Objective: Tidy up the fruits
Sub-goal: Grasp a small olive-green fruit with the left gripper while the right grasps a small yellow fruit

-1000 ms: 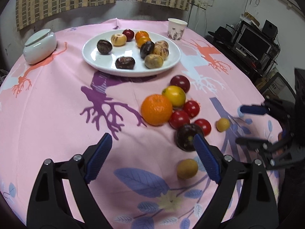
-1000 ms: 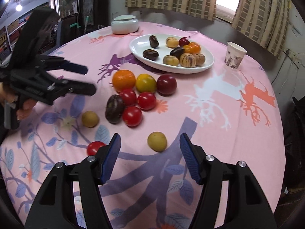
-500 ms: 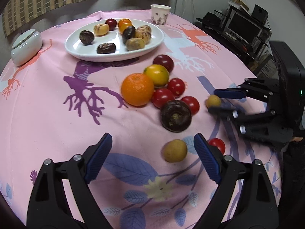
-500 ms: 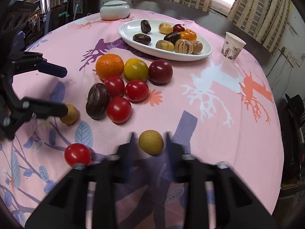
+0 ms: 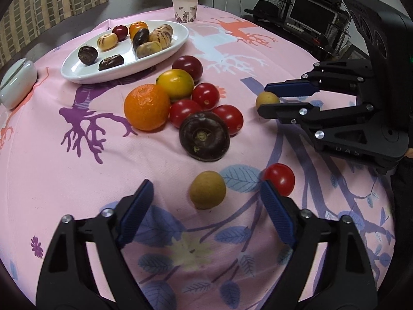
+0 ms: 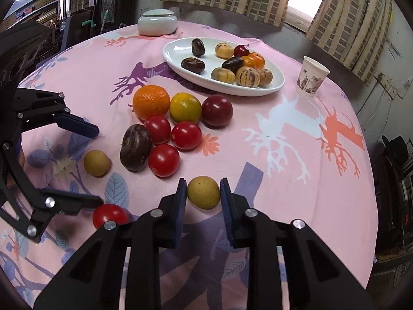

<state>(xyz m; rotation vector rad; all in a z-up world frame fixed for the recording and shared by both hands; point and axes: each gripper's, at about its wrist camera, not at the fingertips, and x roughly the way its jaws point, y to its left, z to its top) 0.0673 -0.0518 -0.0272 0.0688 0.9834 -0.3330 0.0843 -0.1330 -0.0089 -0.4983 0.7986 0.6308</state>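
Note:
My right gripper (image 6: 203,187) is shut on a small tan fruit (image 6: 203,192) that rests on the pink cloth; it also shows in the left wrist view (image 5: 267,100). My left gripper (image 5: 204,193) is open around a second tan fruit (image 5: 207,190), without touching it. A red tomato (image 5: 279,179) lies beside its right finger. A pile of loose fruit sits mid-table: an orange (image 5: 146,107), a yellow citrus (image 5: 175,84), several tomatoes and a dark purple fruit (image 5: 204,136). A white plate (image 5: 77,73) holds several fruits.
A paper cup (image 5: 185,9) stands behind the plate. A white lidded jar (image 5: 16,84) sits at the far left edge of the table. A desk with monitors (image 5: 312,15) stands beyond the table at the right.
My right gripper has closed its fingers onto the tan fruit. My left gripper has moved forward, so the other tan fruit now lies between its open fingers.

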